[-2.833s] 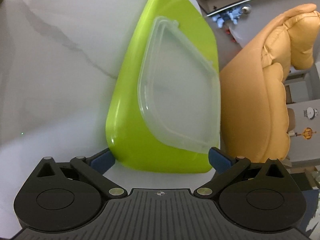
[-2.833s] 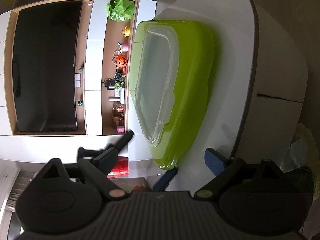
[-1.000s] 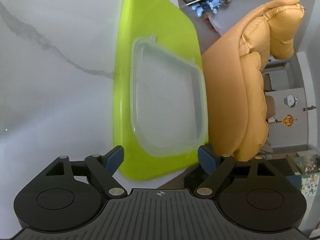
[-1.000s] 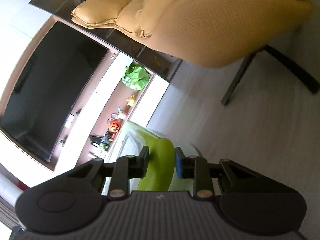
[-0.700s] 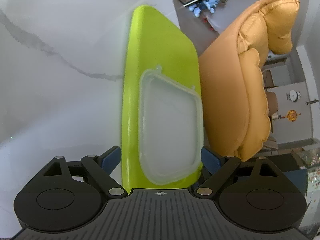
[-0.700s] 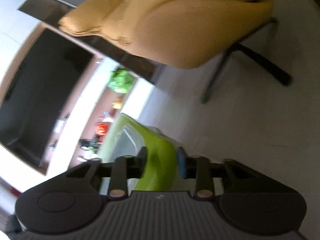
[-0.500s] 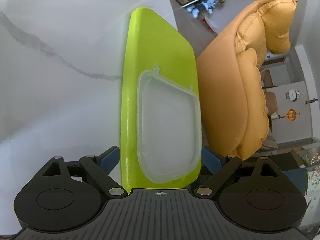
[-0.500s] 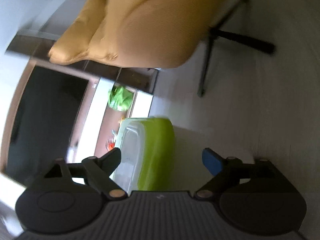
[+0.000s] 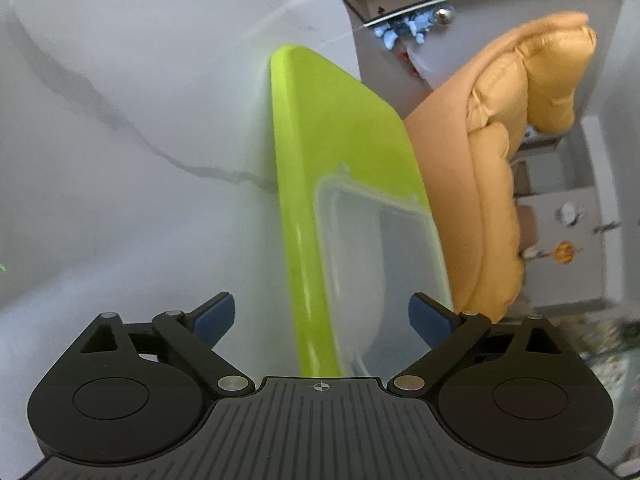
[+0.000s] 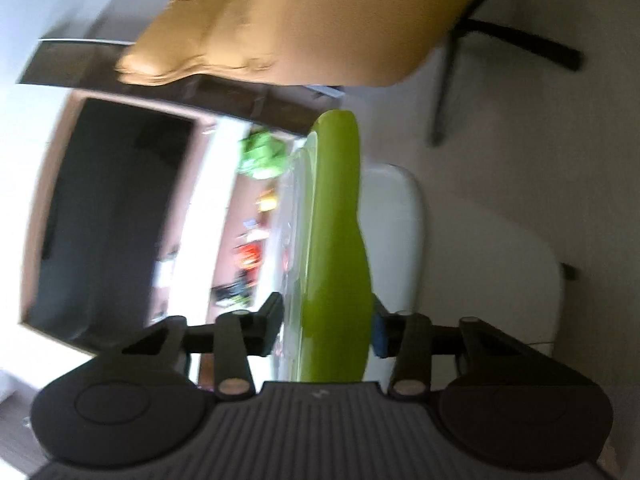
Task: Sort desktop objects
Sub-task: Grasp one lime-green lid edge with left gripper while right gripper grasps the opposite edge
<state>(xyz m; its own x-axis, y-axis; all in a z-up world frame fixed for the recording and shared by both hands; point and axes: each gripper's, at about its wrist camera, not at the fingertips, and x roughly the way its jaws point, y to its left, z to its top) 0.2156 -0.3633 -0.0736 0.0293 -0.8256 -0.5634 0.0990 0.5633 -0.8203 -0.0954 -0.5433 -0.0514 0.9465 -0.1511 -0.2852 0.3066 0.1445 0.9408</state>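
Right hand-held gripper (image 10: 326,330) closed on green tray (image 10: 338,240), fingers pressing both faces. Clear lid (image 10: 294,216) against tray's left face. White surface (image 10: 394,240) right of tray. Tan chair (image 10: 304,16) above, dark TV (image 10: 104,216) left. Motion-blurred.

Open marble to the left

The green tray (image 9: 344,152) sits at the table's (image 9: 120,200) edge; an orange chair (image 9: 500,168) crowds its right side.
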